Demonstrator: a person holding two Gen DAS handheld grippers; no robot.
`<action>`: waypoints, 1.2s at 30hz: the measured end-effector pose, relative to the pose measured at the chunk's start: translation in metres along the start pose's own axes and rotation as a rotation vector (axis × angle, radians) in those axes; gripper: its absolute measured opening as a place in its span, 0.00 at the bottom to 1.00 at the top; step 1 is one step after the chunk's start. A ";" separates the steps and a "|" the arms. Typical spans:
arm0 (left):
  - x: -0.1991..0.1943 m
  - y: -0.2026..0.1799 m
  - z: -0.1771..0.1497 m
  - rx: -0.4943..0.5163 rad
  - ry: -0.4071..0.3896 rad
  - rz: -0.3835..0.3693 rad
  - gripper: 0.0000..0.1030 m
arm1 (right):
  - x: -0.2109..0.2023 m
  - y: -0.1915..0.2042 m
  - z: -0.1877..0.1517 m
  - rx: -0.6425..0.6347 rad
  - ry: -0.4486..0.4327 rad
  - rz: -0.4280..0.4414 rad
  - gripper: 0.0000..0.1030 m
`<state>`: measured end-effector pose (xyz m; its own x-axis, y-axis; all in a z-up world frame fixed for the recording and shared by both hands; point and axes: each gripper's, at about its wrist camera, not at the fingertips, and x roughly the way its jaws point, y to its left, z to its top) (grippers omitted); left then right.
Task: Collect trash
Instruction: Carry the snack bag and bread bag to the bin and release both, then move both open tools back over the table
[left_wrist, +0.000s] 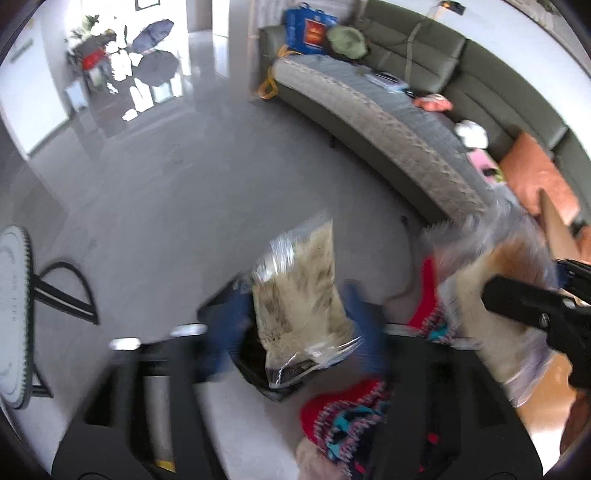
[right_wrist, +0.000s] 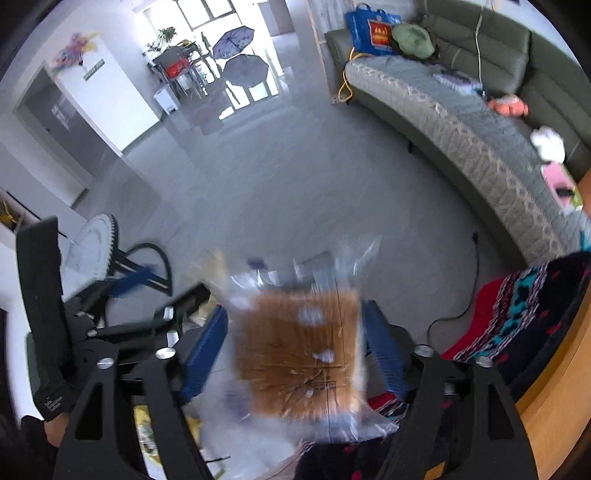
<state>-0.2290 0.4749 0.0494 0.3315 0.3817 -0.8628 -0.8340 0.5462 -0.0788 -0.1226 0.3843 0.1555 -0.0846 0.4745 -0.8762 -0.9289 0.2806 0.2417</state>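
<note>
Dropping appears underway: the left gripper (left_wrist: 295, 317) stands wide, its pale plastic packet (left_wrist: 301, 299) loose above a dark bin bag (left_wrist: 255, 354). The right gripper (right_wrist: 295, 354) straddles a brown-filled plastic bag (right_wrist: 299, 354), contact unclear; disposal remains.

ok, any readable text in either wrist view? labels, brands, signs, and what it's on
Nothing legible in either view.
Blue shopping bag on the sofa: red and gold emblem, wording too small.
Wall plaque: blurred.
Pale packet between the left jaws: dark print, motion-smeared.
Brown packet between the right jaws: no print discernible.
</note>
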 end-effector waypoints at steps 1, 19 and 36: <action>-0.001 0.001 0.002 0.000 -0.017 0.022 0.94 | 0.000 0.001 0.002 -0.008 -0.007 -0.004 0.78; -0.004 0.001 0.007 -0.013 -0.026 0.049 0.94 | 0.000 -0.013 0.000 0.028 0.002 0.032 0.79; -0.027 -0.052 0.010 0.069 -0.065 -0.026 0.94 | -0.050 -0.059 -0.027 0.119 -0.068 -0.015 0.79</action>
<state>-0.1896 0.4437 0.0815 0.3829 0.4132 -0.8262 -0.7929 0.6059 -0.0644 -0.0735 0.3210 0.1740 -0.0424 0.5240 -0.8507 -0.8804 0.3830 0.2798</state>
